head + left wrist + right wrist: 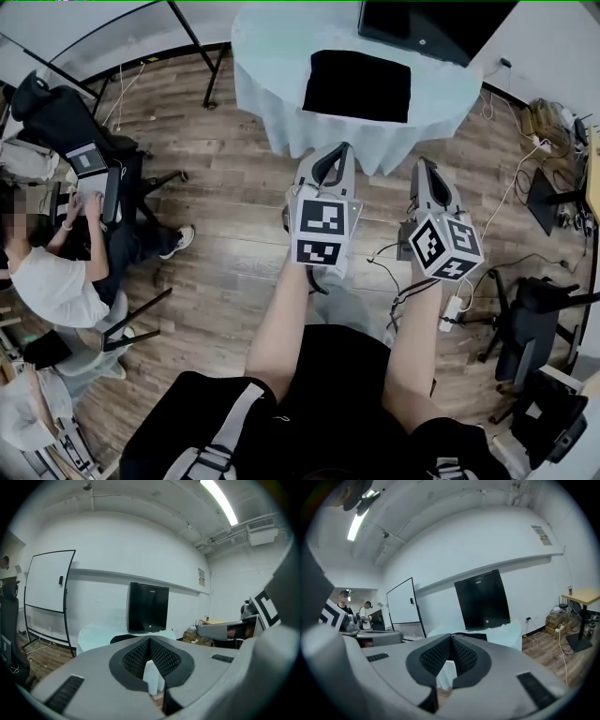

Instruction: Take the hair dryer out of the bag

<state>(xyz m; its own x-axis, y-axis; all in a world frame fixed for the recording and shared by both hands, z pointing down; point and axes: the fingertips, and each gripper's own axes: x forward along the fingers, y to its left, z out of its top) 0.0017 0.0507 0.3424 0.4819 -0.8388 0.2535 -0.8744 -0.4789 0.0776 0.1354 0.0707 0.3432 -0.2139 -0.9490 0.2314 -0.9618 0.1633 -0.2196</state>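
Underfoot, a wooden floor (pixel 225 216) fills most of the head view. Ahead on it stands a round surface (pixel 272 56) draped in a pale cloth. A seated person (pixel 56 272) is off at the left edge, and a black screen (pixel 431 23) stands at the surface's far side. A flat black bag (pixel 356 84) lies on the middle of the cloth; the hair dryer itself does not show. Short of the surface, over the floor, the left hand-held gripper (pixel 343 148) and the right hand-held gripper (pixel 422 161) point toward it side by side. Each has its jaws pressed together on nothing.
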